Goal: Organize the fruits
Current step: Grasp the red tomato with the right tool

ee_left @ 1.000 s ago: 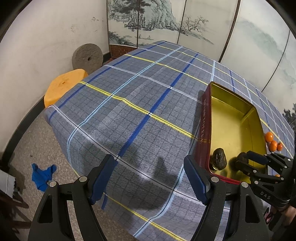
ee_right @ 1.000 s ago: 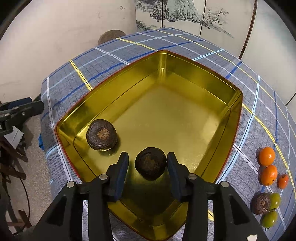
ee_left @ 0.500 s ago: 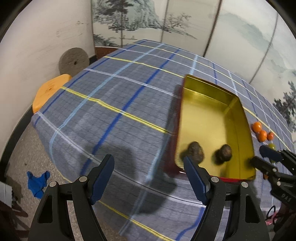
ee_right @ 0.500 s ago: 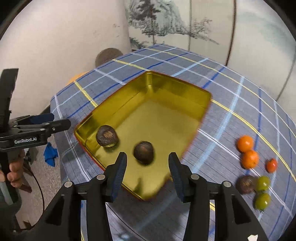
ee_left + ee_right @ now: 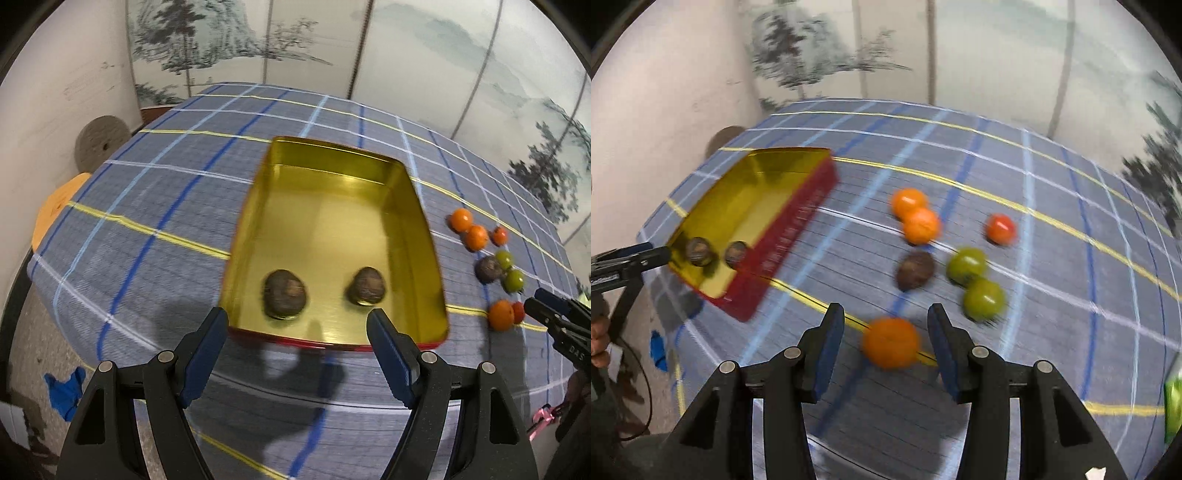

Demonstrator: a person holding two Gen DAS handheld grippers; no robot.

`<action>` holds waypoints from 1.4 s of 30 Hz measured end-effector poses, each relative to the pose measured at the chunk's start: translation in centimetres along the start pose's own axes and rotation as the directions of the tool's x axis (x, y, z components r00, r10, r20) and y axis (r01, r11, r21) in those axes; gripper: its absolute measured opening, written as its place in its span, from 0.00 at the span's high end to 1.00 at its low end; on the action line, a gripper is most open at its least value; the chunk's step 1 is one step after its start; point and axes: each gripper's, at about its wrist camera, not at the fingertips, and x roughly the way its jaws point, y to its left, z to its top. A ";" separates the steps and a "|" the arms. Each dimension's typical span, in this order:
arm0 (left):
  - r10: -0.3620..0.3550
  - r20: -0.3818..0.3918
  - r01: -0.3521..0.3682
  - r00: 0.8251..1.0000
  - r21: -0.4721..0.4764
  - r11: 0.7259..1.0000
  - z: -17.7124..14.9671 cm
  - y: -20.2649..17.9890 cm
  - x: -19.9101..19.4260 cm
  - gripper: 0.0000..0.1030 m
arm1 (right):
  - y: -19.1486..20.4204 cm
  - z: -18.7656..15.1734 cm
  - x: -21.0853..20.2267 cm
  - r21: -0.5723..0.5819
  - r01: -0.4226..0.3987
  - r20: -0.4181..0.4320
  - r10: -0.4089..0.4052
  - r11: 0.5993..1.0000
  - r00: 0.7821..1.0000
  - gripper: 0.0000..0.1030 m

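Gold-lined rectangular tin with red outer wall (image 5: 424, 206) sits on blue plaid tablecloth (image 5: 155, 206), two dark brown wrinkled round fruits (image 5: 284, 298) at its near end. My left gripper (image 5: 297, 347) hangs before tin's near edge, fingers wide apart, empty. My right gripper (image 5: 885, 349) hovers over loose fruit right of tin; fingers partly spread, nothing clamped, blurred round orange fruit (image 5: 891, 342) between them. Green, red, brown fruits lie beyond.
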 end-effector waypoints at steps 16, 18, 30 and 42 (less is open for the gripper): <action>-0.087 -0.036 0.092 0.996 0.150 0.984 -0.6 -8.0 1.0 0.25 | -4.5 -3.9 2.2 0.089 0.047 -0.066 -0.041 0.995 0.997 0.57; -0.096 -0.043 0.102 0.994 0.169 0.980 -0.7 -9.0 1.1 0.25 | -4.5 -3.9 2.6 0.082 0.051 -0.066 -0.046 0.995 0.997 0.60; -0.132 -0.066 0.145 0.989 0.276 0.950 -0.9 -14.6 2.0 0.25 | -4.5 -3.4 4.0 0.067 0.046 -0.067 -0.041 0.997 0.997 0.69; -0.146 -0.107 0.172 0.984 0.315 0.933 -1.6 -17.7 3.8 0.25 | -4.7 -3.8 3.8 0.054 0.048 -0.057 -0.045 0.997 0.997 0.72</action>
